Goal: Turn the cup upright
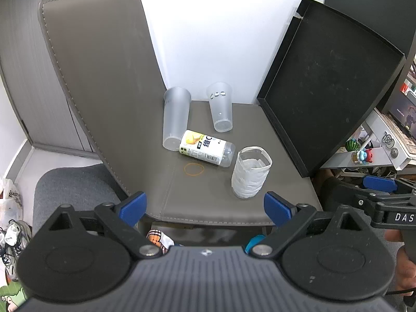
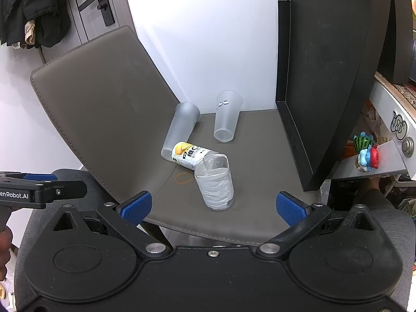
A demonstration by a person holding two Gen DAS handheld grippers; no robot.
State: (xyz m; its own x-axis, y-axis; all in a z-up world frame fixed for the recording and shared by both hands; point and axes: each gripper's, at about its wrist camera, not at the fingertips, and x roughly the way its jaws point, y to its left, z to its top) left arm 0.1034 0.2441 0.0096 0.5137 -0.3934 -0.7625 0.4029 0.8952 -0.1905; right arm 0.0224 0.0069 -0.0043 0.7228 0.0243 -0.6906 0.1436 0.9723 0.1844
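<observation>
Two frosted plastic cups stand upright on the grey chair seat [image 1: 221, 202]: a tall one [image 1: 175, 118] [image 2: 179, 130] at the back left and a shorter one [image 1: 221, 106] [image 2: 226, 115] at the back middle. A cup wrapped in white tape [image 1: 250, 172] [image 2: 215, 183] stands upright near the front. My left gripper [image 1: 205, 206] is open and empty, just in front of the seat. My right gripper [image 2: 213, 206] is open and empty, close to the taped cup.
A cut plastic bottle [image 1: 206, 147] [image 2: 193, 156] with a yellow label lies on its side between the cups. An orange rubber band [image 1: 193, 169] [image 2: 183, 178] lies on the seat. A black tray [image 1: 330, 83] [image 2: 325, 78] leans at the right. The chair back [image 1: 98, 78] rises at left.
</observation>
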